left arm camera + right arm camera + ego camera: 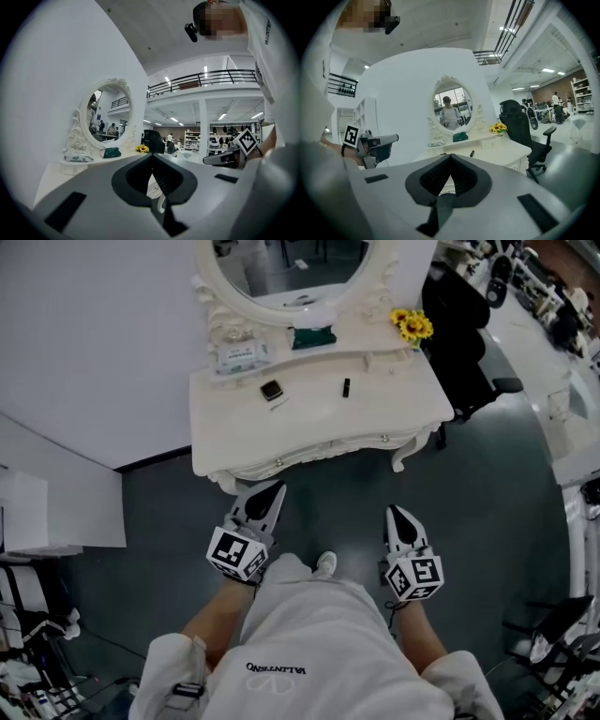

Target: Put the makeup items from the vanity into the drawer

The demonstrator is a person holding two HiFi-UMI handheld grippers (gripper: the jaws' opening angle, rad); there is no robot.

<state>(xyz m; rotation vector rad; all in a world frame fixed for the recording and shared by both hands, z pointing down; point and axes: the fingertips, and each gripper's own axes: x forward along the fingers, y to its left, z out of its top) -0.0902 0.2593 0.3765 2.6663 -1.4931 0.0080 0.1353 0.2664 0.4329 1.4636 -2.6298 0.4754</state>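
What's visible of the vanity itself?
The vanity is cream-white, seemingly painted wood, with a wavy front edge, scrolled legs and an oval mirror in a carved frame. It stands upright against the white wall on the dark floor. Its front drawers look shut, with small knobs. The raised back shelf carries a wipes pack, a green pouch and sunflowers; the main top holds a small dark compact and a black tube.
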